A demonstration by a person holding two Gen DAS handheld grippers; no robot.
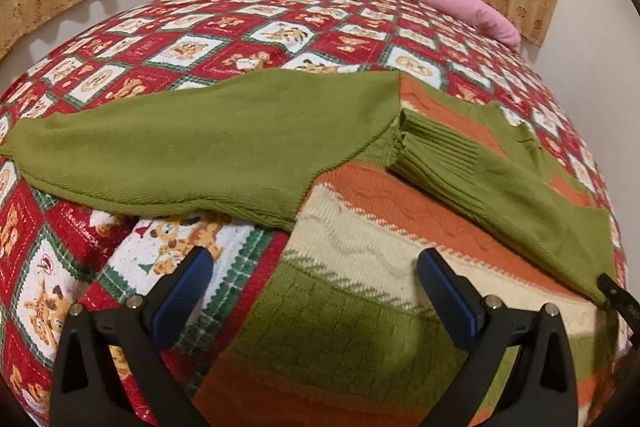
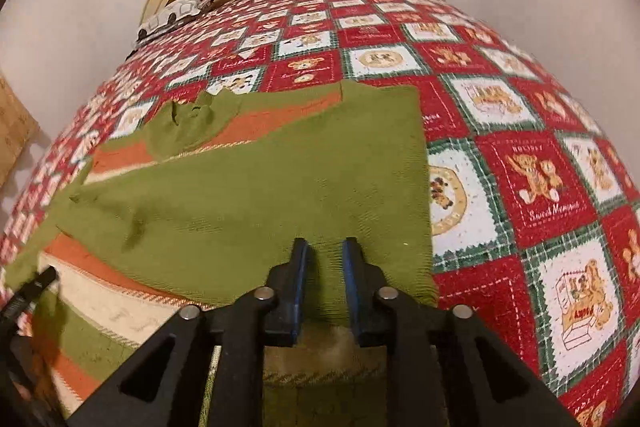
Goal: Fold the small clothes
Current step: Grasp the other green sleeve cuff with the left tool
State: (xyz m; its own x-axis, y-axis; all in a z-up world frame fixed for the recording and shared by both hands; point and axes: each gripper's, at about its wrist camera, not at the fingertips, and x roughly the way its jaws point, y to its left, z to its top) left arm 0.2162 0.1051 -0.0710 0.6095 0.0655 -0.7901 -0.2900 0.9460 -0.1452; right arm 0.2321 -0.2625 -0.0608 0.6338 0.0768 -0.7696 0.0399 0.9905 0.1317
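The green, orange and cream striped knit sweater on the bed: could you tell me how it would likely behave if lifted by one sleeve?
The green, orange and cream striped knit sweater would probably flop and drape, since its sleeves already lie limp and folded across it. Its thick ribbed cuff suggests some weight, so it would likely stretch and sag. It should not slip much on the red patchwork bedspread.

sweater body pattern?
Sweater body: green, cream and orange bands; sleeves plain green. Clearest in the left wrist view.

Both grippers: black frames, silver screws, blue-padded fingers
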